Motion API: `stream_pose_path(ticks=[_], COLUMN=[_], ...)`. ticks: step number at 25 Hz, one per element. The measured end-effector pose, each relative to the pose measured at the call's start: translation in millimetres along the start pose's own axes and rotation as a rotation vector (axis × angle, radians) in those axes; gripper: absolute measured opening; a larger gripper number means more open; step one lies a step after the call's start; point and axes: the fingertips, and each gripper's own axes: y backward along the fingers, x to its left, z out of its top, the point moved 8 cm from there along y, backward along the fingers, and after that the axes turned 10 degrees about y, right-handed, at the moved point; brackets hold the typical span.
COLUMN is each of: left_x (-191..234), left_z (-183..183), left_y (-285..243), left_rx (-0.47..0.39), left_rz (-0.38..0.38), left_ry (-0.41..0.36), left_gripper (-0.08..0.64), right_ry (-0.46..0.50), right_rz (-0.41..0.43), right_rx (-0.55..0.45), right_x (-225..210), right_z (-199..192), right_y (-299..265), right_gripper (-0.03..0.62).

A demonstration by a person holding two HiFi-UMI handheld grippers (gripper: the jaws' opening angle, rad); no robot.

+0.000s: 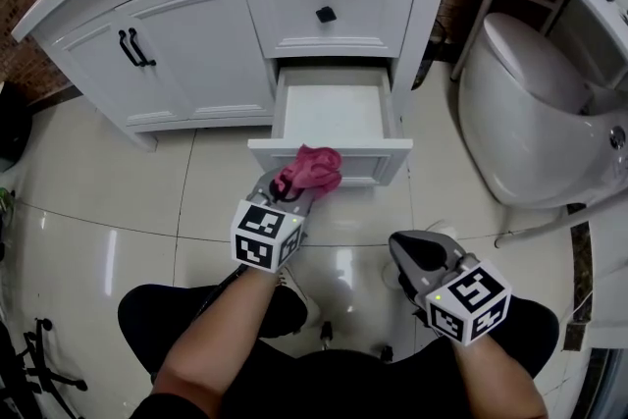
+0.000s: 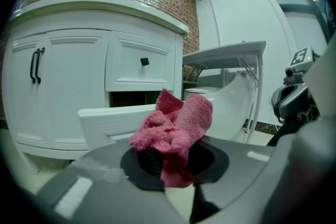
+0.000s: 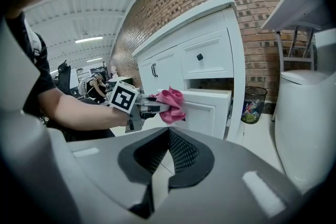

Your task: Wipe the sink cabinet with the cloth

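Note:
The white sink cabinet [image 1: 196,34] stands ahead with its lower drawer [image 1: 334,108] pulled out. A crumpled pink cloth [image 1: 312,169] is pinched in my left gripper [image 1: 299,182], which is shut on it right at the drawer's front panel [image 1: 363,160]. In the left gripper view the cloth [image 2: 176,128] bulges up from between the jaws, with the drawer front [image 2: 113,120] just behind it. My right gripper [image 1: 407,245] hovers lower and to the right above the floor, shut with nothing in it. The right gripper view shows the cloth [image 3: 170,104] against the drawer front [image 3: 207,107].
A white toilet [image 1: 535,113] stands close on the right. A waste bin [image 3: 253,104] sits between cabinet and toilet. The upper drawer with a black knob [image 1: 326,14] is closed, as are the two doors with black handles [image 1: 135,47]. My legs [image 1: 226,309] are below on the glossy tile floor.

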Motion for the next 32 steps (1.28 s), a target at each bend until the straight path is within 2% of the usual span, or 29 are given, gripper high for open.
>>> stream_pose_path(ticks=[12,20,28,32], left_x=[48.7,70.4,70.1,52.3], left_z=[-3.2,-9.7,-10.6,-18.0], left_y=[35.3,52.6,52.3,47.9], left_rx=[-0.011,-0.066,-0.069,-0.063], left_rz=[0.134,0.226,0.229,0.179], left_ry=[0.087,0.152,0.161,0.149], left_gripper=[0.089,0.089,0.089,0.091], right_ry=[0.001,0.003,0.002,-0.004], right_rz=[0.005,0.008,0.006,0.002], right_rx=[0.005,0.01,0.007,0.005], right_x=[2.4,4.1,3.7,3.6], right_z=[-1.3,-1.0,-0.5,-0.7], right_y=[0.0,-0.5,0.3,-0.4], right_gripper=[0.008,0.008,0.008,0.008])
